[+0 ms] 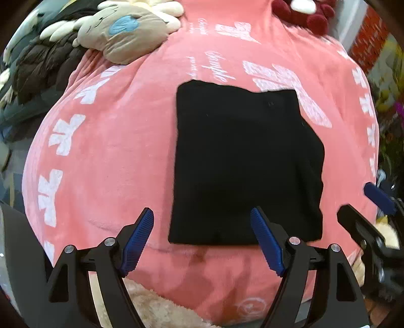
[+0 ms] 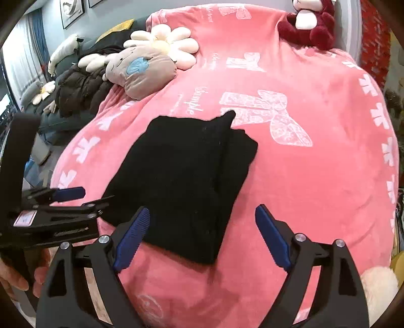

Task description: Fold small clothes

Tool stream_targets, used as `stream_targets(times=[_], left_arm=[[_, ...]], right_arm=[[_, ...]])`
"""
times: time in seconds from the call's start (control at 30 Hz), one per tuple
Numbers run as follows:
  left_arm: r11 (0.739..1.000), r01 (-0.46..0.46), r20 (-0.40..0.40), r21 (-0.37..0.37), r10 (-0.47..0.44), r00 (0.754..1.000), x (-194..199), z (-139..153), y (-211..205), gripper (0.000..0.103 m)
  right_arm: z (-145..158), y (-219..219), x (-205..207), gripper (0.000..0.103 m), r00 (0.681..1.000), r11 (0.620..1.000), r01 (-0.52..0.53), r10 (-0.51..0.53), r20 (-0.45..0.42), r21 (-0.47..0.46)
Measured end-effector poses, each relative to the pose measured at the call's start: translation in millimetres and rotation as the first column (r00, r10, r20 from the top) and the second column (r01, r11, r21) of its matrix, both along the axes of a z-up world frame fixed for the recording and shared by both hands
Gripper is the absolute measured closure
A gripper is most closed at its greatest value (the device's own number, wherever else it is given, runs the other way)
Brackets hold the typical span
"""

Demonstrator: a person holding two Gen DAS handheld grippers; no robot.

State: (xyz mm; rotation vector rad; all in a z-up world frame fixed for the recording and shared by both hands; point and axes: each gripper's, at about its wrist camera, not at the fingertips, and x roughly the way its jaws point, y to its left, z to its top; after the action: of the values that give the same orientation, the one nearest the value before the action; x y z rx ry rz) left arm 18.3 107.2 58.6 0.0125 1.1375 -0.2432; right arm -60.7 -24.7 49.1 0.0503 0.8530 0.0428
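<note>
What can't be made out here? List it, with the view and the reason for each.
1. Black garment: its type and layer count are unreadable in both views, since the dark fabric shows no detail.
2. Its near edge, left wrist view: partly covered by the left claw.
3. Red plush: head cut off by the top edge, right wrist view.
4. Small script on the pink blanket: too small to read.

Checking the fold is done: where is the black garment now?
The black garment lies folded flat on the pink blanket, just ahead of both open grippers, beside the big white bow print.
</note>
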Motion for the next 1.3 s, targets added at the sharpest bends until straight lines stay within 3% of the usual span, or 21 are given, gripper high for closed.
stream_targets(times=[0.1,0.23,0.43,0.77,1.17,1.27,1.3], left_arm=[[0.999,-0.007,-0.009,0.048,0.008,1.0,-9.1,-6.5,-8.8,0.027],[0.991,-0.033,0.023,0.13,0.03,0.999,-15.1,-14.7,-7.9,0.026],[0.994,-0.069,0.023,0.087,0.067,0.997,-14.7,-20.0,-2.2,0.023],[1.0,0.009,-0.032,-0.015,-0.009,0.999,-16.0,-30.3,-9.0,0.023],[1.0,-0.009,-0.041,0.005,0.009,0.999,-17.1,-31.7,-6.0,0.025],[1.0,-0.005,-0.047,-0.004,0.005,0.999,-16.6,-32.0,-5.3,0.021],[1.0,-0.003,-0.05,-0.009,0.002,0.999,-16.6,-32.2,-5.1,0.016]], right_arm=[[-11.5,8.9,-4.4,0.013,0.998,0.999,0.04,-0.04,-0.042,0.002],[-11.0,11.9,-14.3,0.008,0.997,0.996,0.076,-0.077,-0.018,-0.038],[-9.1,-1.8,-32.2,0.007,0.992,0.99,0.123,-0.123,0.001,-0.067],[-11.9,-9.1,-42.2,0.006,0.984,0.979,0.177,-0.179,-0.013,-0.1],[-11.5,-1.3,-41.7,0.006,0.985,0.978,0.168,-0.171,-0.013,-0.119],[-12.0,-0.8,-41.2,0.006,0.986,0.979,0.162,-0.165,-0.016,-0.127],[-12.4,0.1,-40.8,0.006,0.987,0.98,0.156,-0.16,-0.019,-0.126]])
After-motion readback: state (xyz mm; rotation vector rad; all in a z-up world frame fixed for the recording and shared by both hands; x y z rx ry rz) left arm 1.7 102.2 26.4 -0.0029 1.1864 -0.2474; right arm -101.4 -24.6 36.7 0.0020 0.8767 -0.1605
